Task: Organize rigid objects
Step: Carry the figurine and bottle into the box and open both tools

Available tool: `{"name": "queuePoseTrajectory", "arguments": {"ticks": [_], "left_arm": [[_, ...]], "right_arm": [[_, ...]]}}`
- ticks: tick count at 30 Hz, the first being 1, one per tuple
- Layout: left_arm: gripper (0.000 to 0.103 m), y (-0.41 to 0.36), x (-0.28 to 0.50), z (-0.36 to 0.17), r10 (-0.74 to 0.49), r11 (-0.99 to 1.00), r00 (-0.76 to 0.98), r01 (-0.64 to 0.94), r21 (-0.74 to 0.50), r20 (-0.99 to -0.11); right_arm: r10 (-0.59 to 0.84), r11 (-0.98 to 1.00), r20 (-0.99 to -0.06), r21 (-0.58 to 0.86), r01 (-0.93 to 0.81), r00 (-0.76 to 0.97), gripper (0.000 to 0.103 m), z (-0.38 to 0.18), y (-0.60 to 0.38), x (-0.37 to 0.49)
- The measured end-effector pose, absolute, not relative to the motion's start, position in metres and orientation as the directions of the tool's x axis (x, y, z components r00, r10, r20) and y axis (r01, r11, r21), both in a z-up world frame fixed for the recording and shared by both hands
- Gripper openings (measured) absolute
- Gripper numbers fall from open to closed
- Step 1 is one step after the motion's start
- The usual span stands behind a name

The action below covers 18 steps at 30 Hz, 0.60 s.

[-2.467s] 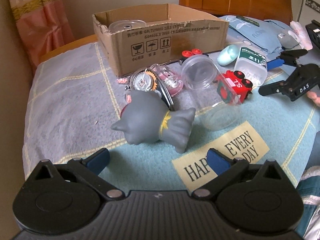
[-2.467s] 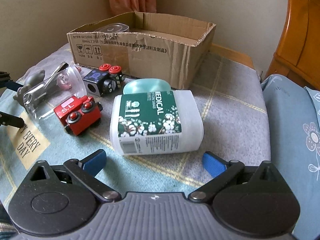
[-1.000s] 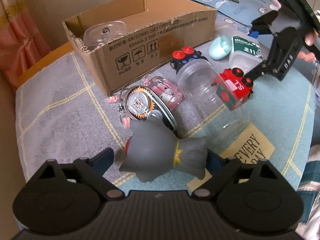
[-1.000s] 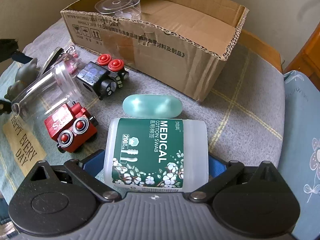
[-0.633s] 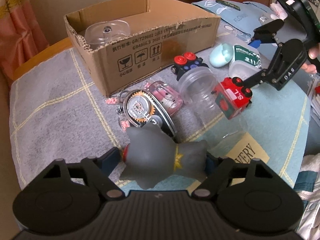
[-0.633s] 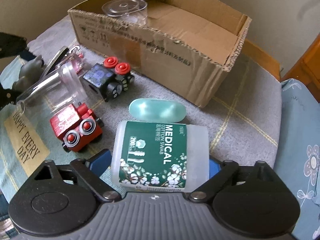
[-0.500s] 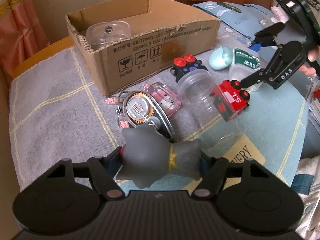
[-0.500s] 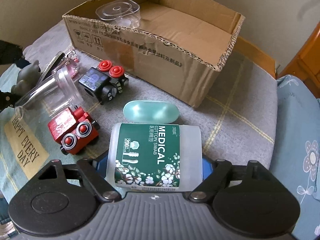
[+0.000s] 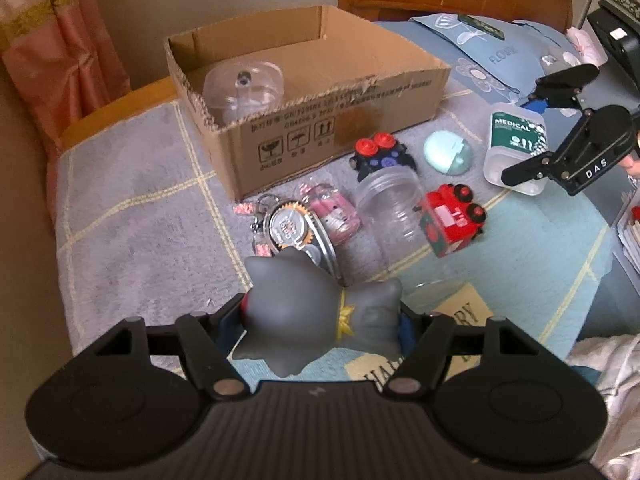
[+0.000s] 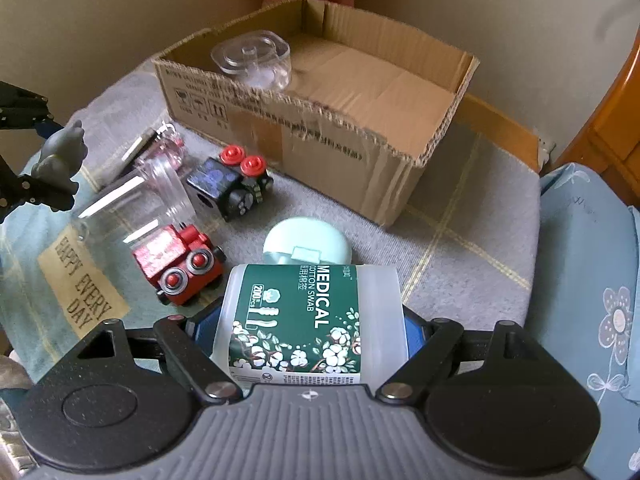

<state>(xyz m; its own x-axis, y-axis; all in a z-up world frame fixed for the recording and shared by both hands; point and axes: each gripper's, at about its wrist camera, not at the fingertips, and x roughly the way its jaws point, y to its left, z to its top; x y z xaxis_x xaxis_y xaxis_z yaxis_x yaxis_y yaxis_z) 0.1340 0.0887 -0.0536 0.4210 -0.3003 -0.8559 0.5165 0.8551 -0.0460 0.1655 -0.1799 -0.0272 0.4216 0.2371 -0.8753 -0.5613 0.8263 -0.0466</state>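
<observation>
Left wrist view: my left gripper (image 9: 322,322) had just closed on the grey cat toy (image 9: 316,312), one of one. My right gripper (image 10: 308,330) had just clamped the one cotton swab box (image 10: 308,320). Only one clear lidded container (image 9: 243,90) sat inside the cardboard box (image 9: 344,120). Left in front of it: two toy trains, one clear jar (image 9: 390,204), one mint case (image 9: 448,154), keychains. I'd judge the task early.

White plastic tub (image 10: 312,320), green label: "MEDICAL COTTON SWAB", "200"
Tan cloth patch (image 10: 82,284) on blue blanket: "HAPPY EVERY DAY"
Black right tongs (image 9: 532,140): "DAS"
</observation>
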Motion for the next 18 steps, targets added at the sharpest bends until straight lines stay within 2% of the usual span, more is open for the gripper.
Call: {"name": "queuePoseTrajectory", "arguments": {"ticks": [5, 12, 18], "left_arm": [[0.071, 0.078, 0.133, -0.032, -0.263, 0.858, 0.456, 0.514, 0.01, -0.85], [0.071, 0.059, 0.144, 0.002, -0.287, 0.839, 0.516, 0.542, 0.047, -0.807], [0.071, 0.049, 0.184, 0.025, -0.304, 0.845, 0.547, 0.532, 0.044, -0.78]], "right_arm": [[0.263, 0.817, -0.848, -0.058, -0.574, 0.46, 0.087, -0.008, -0.176, 0.164], [0.298, 0.812, -0.812, -0.061, -0.58, 0.502, 0.087, 0.016, -0.168, 0.171], [0.33, 0.818, -0.765, -0.061, -0.572, 0.553, 0.087, 0.044, -0.159, 0.197]]}}
